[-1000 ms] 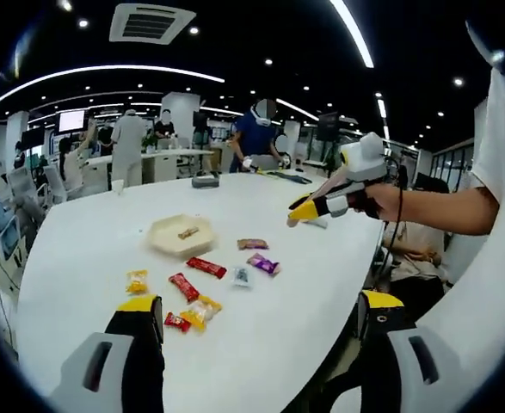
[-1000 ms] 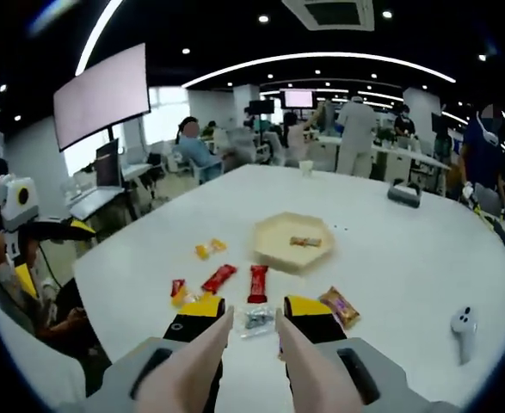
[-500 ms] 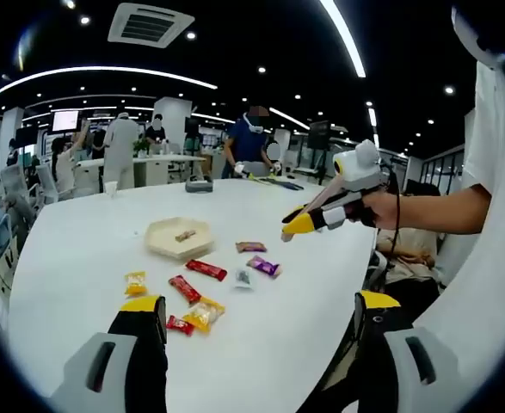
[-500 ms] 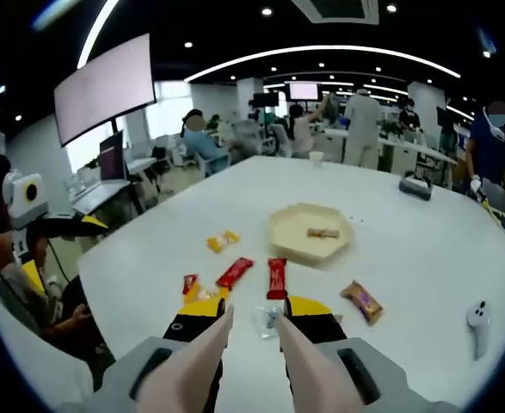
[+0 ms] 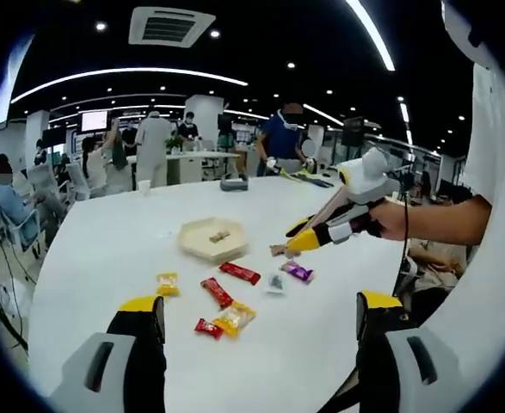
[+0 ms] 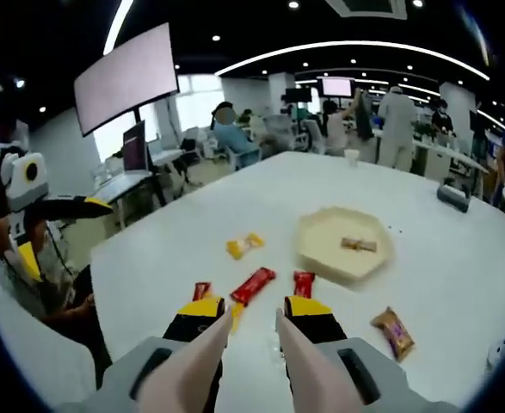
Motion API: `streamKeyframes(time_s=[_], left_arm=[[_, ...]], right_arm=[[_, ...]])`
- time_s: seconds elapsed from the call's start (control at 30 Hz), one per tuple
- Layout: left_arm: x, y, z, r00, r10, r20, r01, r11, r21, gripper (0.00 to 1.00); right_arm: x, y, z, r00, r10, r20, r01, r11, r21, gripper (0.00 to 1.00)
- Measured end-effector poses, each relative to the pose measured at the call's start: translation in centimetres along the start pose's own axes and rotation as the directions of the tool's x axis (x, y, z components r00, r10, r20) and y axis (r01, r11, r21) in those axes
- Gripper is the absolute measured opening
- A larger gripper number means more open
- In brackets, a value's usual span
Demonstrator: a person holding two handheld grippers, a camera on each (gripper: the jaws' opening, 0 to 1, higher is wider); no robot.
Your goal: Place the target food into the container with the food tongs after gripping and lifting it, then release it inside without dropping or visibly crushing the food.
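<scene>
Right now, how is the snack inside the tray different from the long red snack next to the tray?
The snack inside the tray is pale brown; the long red snack is bright red. The brown one lies in the beige tray, while the red one lies on the bare white table. The red one looks longer. Both are wrapped bars lying flat.

Both grippers: grey bodies, black jaws with yellow tips. Right gripper (image 5: 302, 237) has a white housing. Person wears a white short sleeve (image 5: 493, 129).

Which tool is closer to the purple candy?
Right. The right tool hovers just above the purple candy; the left tool sits farther back, near the table edge.
</scene>
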State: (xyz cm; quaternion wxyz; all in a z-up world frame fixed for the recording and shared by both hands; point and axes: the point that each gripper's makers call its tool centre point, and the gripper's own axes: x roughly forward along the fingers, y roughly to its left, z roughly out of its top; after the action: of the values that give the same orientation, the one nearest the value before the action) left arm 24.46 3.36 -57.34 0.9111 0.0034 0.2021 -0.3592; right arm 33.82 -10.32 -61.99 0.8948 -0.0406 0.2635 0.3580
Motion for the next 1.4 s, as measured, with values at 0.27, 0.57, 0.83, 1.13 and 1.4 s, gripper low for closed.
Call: streamKeyframes(time_s=[0.27,0.57,0.83,1.13,1.4], left_arm=[[0.1,1.0,-1.1,0.999,0.027,-0.020,-0.028,0.998,-0.048,0.92],[-1.6,1.8,-2.7,0.997,0.074,-0.004,-0.075,0.994,-0.078,0.91],[-3.0,2.3,-3.4,0.994,0.105,-0.032,-0.107,0.991,-0.081,0.91],[-4.4,2.7,-4.7,0.989,0.135,-0.067,-0.140,0.986,-0.088,0.90],[-5.2,3.2,-4.8,0.986,0.157,-0.064,-0.163,0.982,-0.099,0.90]], right_arm=[[4.8,3.7,1.4,0.994,0.089,-0.058,-0.093,0.993,-0.071,0.27],[9.5,6.5,0.0,0.983,0.131,-0.126,-0.144,0.985,-0.098,0.27],[13.0,7.5,-1.6,0.975,0.136,-0.173,-0.151,0.986,-0.073,0.27],[15.0,9.2,-3.9,0.965,0.135,-0.223,-0.163,0.981,-0.109,0.27],[15.8,9.4,-5.1,0.963,0.096,-0.253,-0.146,0.971,-0.188,0.27]])
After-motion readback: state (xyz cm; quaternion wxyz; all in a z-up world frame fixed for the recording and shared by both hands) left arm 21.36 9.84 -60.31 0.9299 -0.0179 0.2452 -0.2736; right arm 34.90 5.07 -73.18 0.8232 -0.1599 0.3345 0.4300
